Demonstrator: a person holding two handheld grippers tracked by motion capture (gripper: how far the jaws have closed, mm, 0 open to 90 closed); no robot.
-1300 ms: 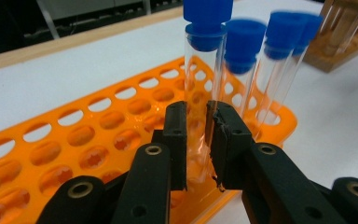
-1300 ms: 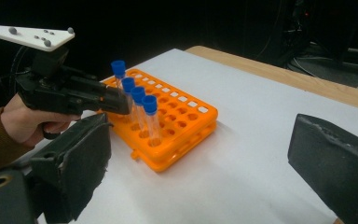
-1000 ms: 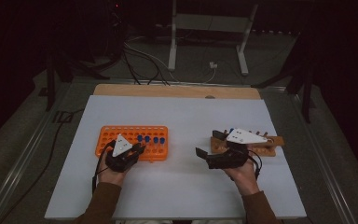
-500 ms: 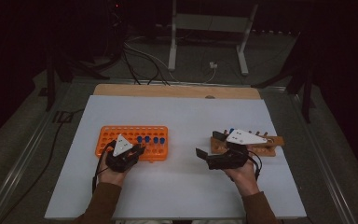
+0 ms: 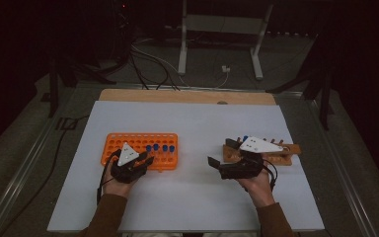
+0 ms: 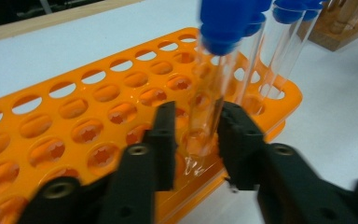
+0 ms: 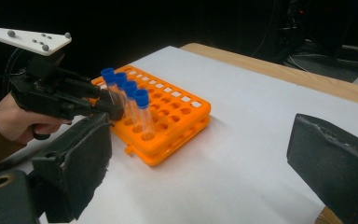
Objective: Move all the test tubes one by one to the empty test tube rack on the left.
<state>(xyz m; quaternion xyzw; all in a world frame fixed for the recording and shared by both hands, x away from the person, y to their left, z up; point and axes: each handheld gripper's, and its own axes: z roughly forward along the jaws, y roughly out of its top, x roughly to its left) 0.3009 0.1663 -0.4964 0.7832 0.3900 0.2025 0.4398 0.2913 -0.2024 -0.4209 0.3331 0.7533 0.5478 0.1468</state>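
Orange rack (image 6: 98, 121) edge: left gripper (image 6: 193, 140) jaws opening around tube (image 6: 209, 98).

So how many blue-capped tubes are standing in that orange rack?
4, in one row at the right end of the orange rack: first, second, third, fourth. The first stands between the left tool's jaws.

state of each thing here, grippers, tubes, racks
left gripper: jaws have just been opening, a tube between them, pads just off the glass
tube: capped blue, seated in a front hole, leaning a little
other tubes: capped, upright in a row beside it
orange rack: flat on the table, most holes empty
right gripper: open, holds nothing
wooden rack: flat, behind the right gripper
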